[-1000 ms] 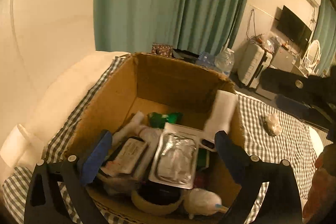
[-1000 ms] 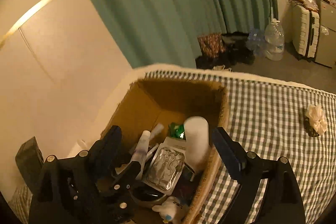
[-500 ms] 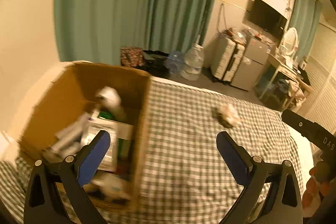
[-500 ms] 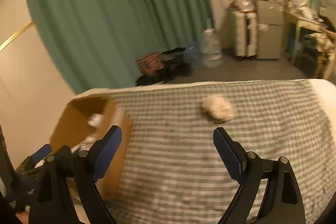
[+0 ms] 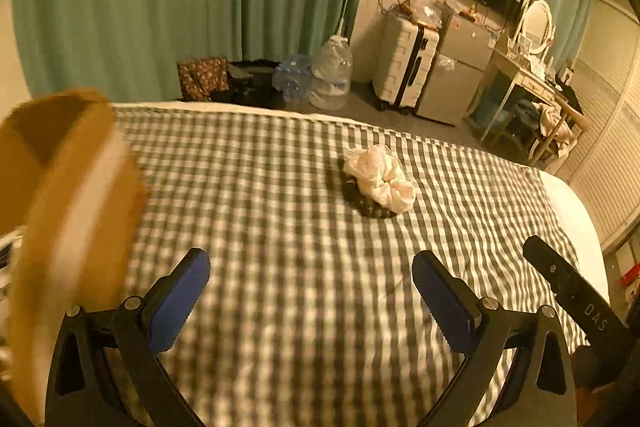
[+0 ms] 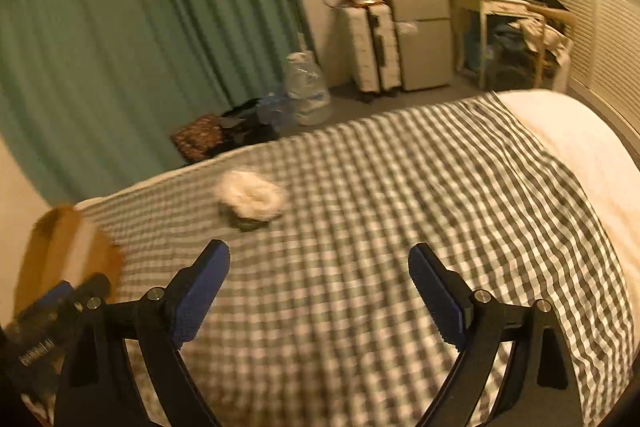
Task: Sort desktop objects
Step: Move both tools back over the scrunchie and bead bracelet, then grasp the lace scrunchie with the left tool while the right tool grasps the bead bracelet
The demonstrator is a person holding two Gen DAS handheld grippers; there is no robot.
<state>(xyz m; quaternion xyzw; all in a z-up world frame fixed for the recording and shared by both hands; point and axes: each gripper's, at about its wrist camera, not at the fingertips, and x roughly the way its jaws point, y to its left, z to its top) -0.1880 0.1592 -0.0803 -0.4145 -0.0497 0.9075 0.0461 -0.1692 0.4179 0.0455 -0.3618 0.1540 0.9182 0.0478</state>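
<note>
Whereas a second ago both grippers hung over the cardboard box [image 5: 68, 195], they have now swung away across the checked blanket [image 5: 280, 187]. The left gripper [image 5: 310, 291] stands wide apart, empty; the right gripper [image 6: 318, 275] is opening, nothing between its pads. The white scrunchie [image 5: 378, 177] lies on a dark bead bracelet [image 5: 366, 205], with open cloth around and the bed's far edge beyond.

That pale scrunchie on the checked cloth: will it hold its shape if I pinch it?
Probably not: the scrunchie looks like gathered soft fabric, so it should squash and flop. Likely light. It overlaps a dark bead bracelet, which might drag along.
</note>
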